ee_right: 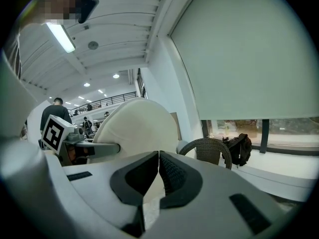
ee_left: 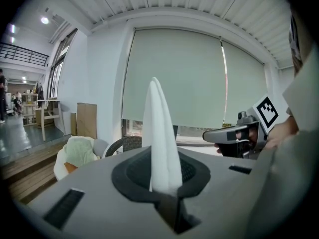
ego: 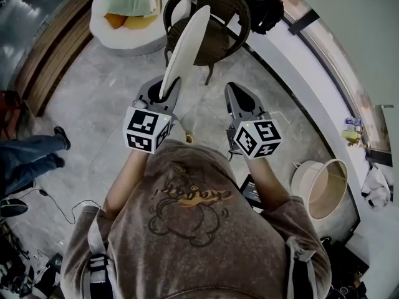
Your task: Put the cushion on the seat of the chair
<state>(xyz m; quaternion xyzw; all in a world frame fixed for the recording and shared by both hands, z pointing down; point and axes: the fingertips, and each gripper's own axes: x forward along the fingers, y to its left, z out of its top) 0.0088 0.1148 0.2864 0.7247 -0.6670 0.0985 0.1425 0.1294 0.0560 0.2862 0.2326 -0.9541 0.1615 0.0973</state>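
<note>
Head view
- We log the left gripper (ego: 167, 91): fingers nearly together, clamped on the lower edge of the white seat cushion (ego: 187, 45)
- The cushion stands on edge, tilted up and away towards the dark wicker chair (ego: 219, 39); it is held in the air, not lying on the seat
- Right gripper (ego: 235, 89): beside the left one, apart from the cushion
- White round lounger (ego: 121, 33) with green and orange pillows at upper left; black bag (ego: 263, 8) on the window ledge

Left gripper view
- We see the cushion edge-on, pinched between the two fingers, rising in front of a pale roller blind (ee_left: 174, 78)
- The chair's back shows behind it

Right gripper view
- We find these fingers closed tip to tip with nothing gripped
- Cushion's broad face at left, chair and bag at right
</note>
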